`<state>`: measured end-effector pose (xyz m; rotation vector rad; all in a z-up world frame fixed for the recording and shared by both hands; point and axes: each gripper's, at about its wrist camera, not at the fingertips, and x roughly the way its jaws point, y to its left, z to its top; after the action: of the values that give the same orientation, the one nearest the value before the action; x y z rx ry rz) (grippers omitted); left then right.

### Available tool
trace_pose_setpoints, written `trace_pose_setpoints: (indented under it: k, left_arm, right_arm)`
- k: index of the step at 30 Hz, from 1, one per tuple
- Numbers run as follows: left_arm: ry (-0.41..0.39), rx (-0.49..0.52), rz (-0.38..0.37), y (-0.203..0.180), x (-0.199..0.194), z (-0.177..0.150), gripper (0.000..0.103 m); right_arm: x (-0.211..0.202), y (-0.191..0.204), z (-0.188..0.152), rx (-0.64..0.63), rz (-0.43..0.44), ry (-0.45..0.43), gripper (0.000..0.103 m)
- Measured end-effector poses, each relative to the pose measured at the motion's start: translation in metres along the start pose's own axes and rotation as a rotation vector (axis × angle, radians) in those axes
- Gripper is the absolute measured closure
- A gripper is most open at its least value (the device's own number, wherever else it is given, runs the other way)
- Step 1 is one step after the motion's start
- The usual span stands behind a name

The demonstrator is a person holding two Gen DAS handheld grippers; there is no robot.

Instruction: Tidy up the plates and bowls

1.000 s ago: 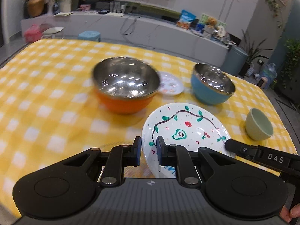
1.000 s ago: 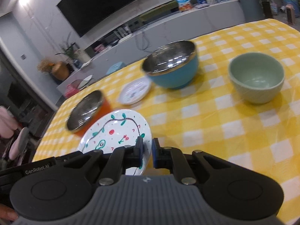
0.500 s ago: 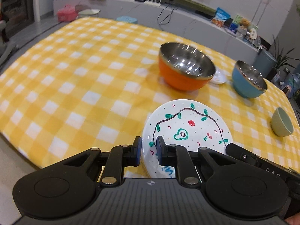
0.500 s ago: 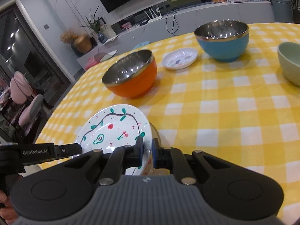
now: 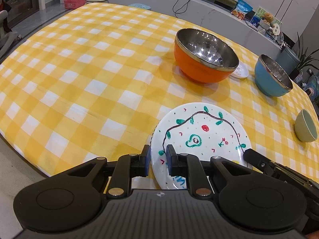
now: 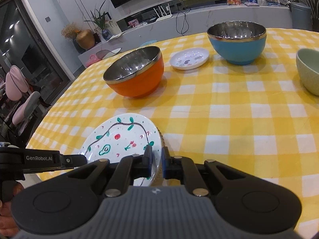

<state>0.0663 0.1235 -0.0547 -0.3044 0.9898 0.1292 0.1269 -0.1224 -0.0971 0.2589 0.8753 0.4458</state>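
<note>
A white painted plate (image 5: pixel 201 137) with a green vine and red dots is held over the near edge of the yellow checked table (image 5: pixel 99 75). My left gripper (image 5: pixel 157 157) is shut on its left rim. My right gripper (image 6: pixel 157 159) is shut on its right rim; the plate also shows in the right wrist view (image 6: pixel 121 139). Beyond stand an orange steel bowl (image 5: pixel 205 59), a blue steel bowl (image 5: pixel 273 77), a small white saucer (image 6: pixel 189 58) and a pale green bowl (image 5: pixel 305 127).
The table's near edge curves off at the left (image 5: pixel 20 145). Behind the table runs a long grey counter (image 5: pixel 159 2) with snack bags and a pink box. Pink chairs (image 6: pixel 18 91) stand off the table's left side.
Both grippers have drawn back toward the near table edge with the plate held between them. The bowls now lie farther off and the view has swung left.
</note>
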Motion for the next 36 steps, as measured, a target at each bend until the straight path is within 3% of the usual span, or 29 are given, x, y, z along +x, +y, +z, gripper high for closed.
trace_pose_setpoints:
  k: [9,20,25,29,36]
  left_arm:
    - [0.001,0.011,0.025,-0.003,0.004,-0.001,0.085]
    - [0.009,-0.007,0.020,-0.001,0.004,0.000,0.084]
    - [-0.059,-0.031,0.024,0.000,-0.008,0.002,0.079]
    - [-0.140,-0.005,-0.025,-0.011,-0.021,0.007,0.077]
    - [-0.251,0.003,-0.187,-0.044,-0.024,0.025,0.073]
  right_arm:
    - [0.005,0.019,-0.007,-0.153,-0.102,-0.012,0.096]
    - [0.003,0.018,-0.006,-0.150,-0.088,-0.016,0.092]
    - [-0.009,0.016,-0.002,-0.145,-0.067,-0.053,0.082]
    - [-0.015,0.010,0.006,-0.113,-0.079,-0.087,0.081]
    - [-0.019,-0.014,0.025,0.016,-0.095,-0.149,0.079]
